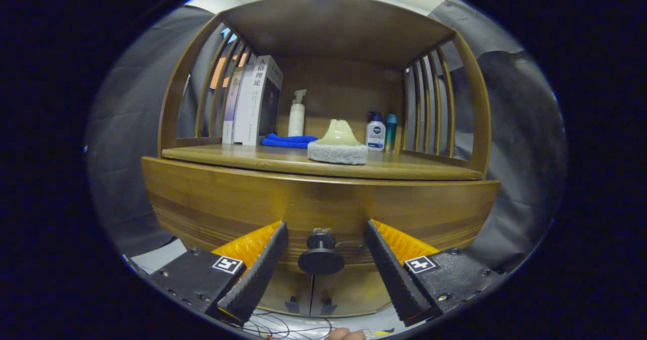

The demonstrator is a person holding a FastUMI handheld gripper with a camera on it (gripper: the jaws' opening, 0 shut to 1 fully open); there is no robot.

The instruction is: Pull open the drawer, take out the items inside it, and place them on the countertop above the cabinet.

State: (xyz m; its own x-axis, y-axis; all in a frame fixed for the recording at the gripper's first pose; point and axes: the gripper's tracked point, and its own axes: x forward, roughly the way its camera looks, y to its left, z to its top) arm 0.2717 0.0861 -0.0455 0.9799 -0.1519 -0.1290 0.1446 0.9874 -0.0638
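The drawer (313, 206) looks closed, its front flush under the countertop (404, 171), and its black knob (321, 255) stands between the fingers of the hand-held gripper (326, 234), which are spread and touch nothing. A sponge-like scrubber (337, 145) and a blue cloth (288, 141) lie on the countertop. This fits either a drawer not emptied, or one emptied and closed again.
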